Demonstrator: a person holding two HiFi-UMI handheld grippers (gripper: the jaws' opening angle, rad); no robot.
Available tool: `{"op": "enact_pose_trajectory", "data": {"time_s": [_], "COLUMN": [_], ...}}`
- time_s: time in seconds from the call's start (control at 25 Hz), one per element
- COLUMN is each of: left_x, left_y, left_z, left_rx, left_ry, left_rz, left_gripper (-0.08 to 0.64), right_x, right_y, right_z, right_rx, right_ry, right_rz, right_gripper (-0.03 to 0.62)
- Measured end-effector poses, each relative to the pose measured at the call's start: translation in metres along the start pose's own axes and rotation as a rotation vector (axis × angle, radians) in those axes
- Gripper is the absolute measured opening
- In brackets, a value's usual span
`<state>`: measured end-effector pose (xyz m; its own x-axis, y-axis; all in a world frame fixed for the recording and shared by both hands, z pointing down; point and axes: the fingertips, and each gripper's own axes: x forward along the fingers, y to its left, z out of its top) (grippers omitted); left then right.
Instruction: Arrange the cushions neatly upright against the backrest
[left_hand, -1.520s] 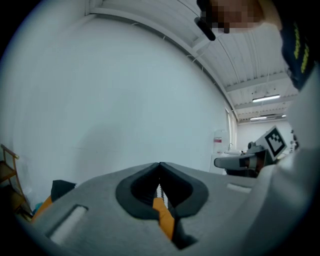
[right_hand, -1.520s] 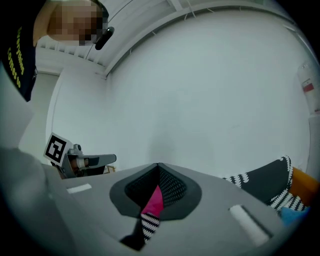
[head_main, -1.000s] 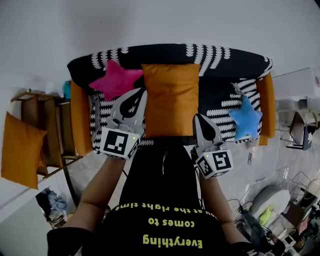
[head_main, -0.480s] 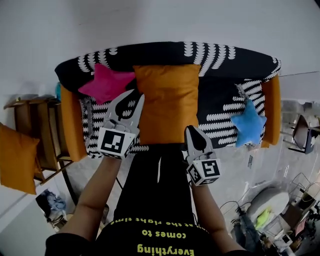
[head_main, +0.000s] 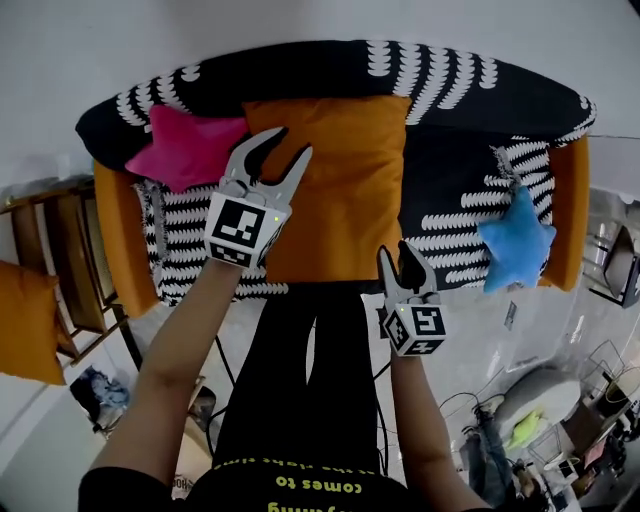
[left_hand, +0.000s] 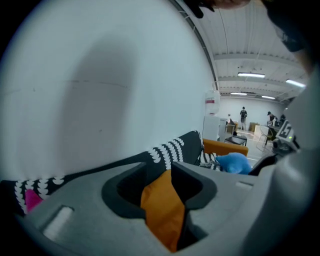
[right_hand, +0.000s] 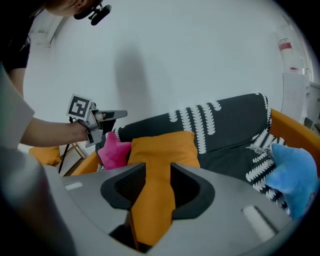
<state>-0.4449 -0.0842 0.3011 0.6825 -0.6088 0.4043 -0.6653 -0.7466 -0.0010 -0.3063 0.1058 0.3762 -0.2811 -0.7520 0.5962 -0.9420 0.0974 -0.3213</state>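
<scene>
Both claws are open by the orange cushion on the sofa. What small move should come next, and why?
Probably swing the right claw toward the blue star cushion. The orange cushion already stands against the backrest; the left claw and right claw have just been opening, nothing pinched between them. That star sits forward on the seat, seemingly off the backrest.

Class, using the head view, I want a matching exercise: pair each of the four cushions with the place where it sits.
Column A
1. pink star cushion
2. blue star cushion
3. large orange cushion
4. second orange cushion

Column B
a. off the sofa, at the picture's left edge
b. middle of the sofa, against the backrest
c. sofa's right end in the picture
d. sofa's left end in the picture

Pairs: 1-d, 2-c, 3-b, 4-a
</scene>
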Motion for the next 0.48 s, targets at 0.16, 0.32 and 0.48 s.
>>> {"op": "enact_pose_trajectory", "data": {"time_s": [0.16,0.32,0.48], "left_x": [0.032,0.063,0.103], "left_y": [-0.003,-0.007,-0.012], "left_z": [-0.045,-0.084,-0.098], "left_rx": [0.006,0.021,0.077], "left_ry": [0.058,0.099,0.116], "left_rz": [-0.012,-0.024,-0.059], "left_gripper": [0.169,0.179,0.192], "right_x": [0.029,0.056,0.073], "right_y": [-0.027,-0.051,-0.071], "right_z": [-0.032,-0.072,-0.095], "right_rx": [-0.005,0.015,-0.002], "right_ry": [0.039,0.107,0.147], "right_rz": [0.002,0.025,0.035], "right_gripper": [0.193,0.258,0.304]}}
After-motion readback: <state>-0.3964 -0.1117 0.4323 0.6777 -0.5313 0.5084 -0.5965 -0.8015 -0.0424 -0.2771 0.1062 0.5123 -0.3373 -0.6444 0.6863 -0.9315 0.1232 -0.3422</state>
